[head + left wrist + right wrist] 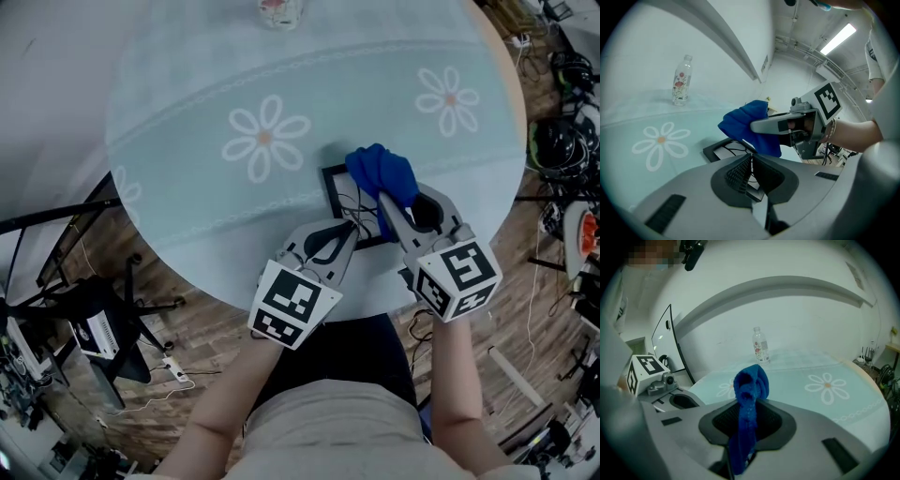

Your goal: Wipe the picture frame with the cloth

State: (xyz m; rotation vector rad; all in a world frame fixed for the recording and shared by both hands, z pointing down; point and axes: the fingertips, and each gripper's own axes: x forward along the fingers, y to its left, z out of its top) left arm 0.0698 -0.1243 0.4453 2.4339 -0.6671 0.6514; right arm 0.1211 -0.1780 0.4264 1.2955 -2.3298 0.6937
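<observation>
My left gripper [349,228]: closed on picture frame [330,187], tabletop [187,187] near edge. Right gripper [386,200]: clamps cloth [382,173] over frame's far corner; wiping likely barely begun.

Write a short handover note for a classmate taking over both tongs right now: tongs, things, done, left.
Left tongs: shut on the picture frame at its near edge, flat on the table.
Right tongs: shut on the blue cloth, bunched over the frame's far right corner.
Done: frame steadied, cloth on it.
Left: wipe across the frame; how much is already wiped cannot be told.
</observation>
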